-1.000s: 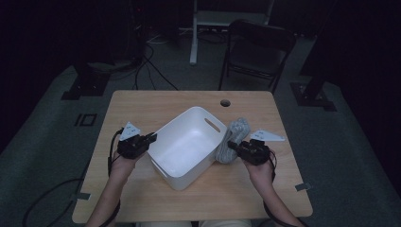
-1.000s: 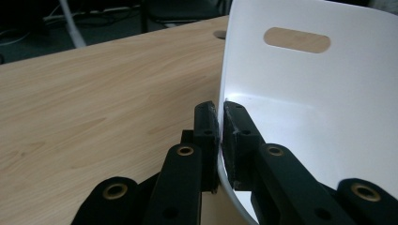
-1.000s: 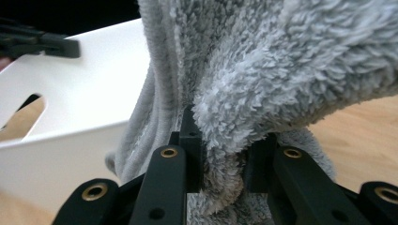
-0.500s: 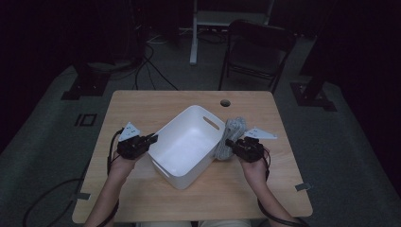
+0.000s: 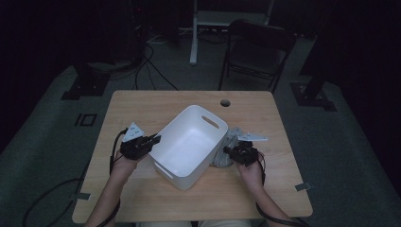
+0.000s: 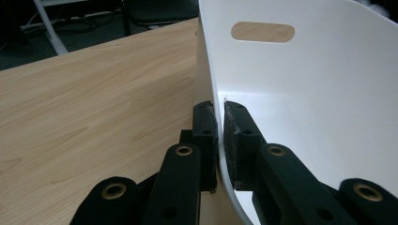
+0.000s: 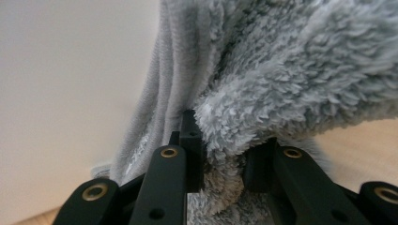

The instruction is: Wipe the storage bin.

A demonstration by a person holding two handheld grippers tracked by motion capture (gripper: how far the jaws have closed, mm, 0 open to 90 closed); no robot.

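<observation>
A white plastic bin (image 5: 176, 166) with slot handles stands skewed in the middle of the wooden table (image 5: 137, 106). My left gripper (image 5: 154, 140) is shut on the bin's left wall (image 6: 305, 93), one pad outside and one inside, as the left gripper view (image 6: 219, 112) shows. A grey fluffy towel (image 5: 231, 141) hangs bunched against the bin's right outer wall (image 7: 70, 70). My right gripper (image 5: 228, 152) is shut on a fold of the towel (image 7: 291, 70), with both jaws (image 7: 223, 136) sunk into the pile.
A cable hole (image 5: 225, 102) sits near the table's far edge. A dark folding chair (image 5: 257, 52) and a desk frame stand behind the table. Cables lie on the floor at the left. A strip of tape (image 5: 302, 187) marks the table's right edge.
The right hand has sunk toward the table with the towel still in its jaws. The left hand and the bin have stayed where they were.
</observation>
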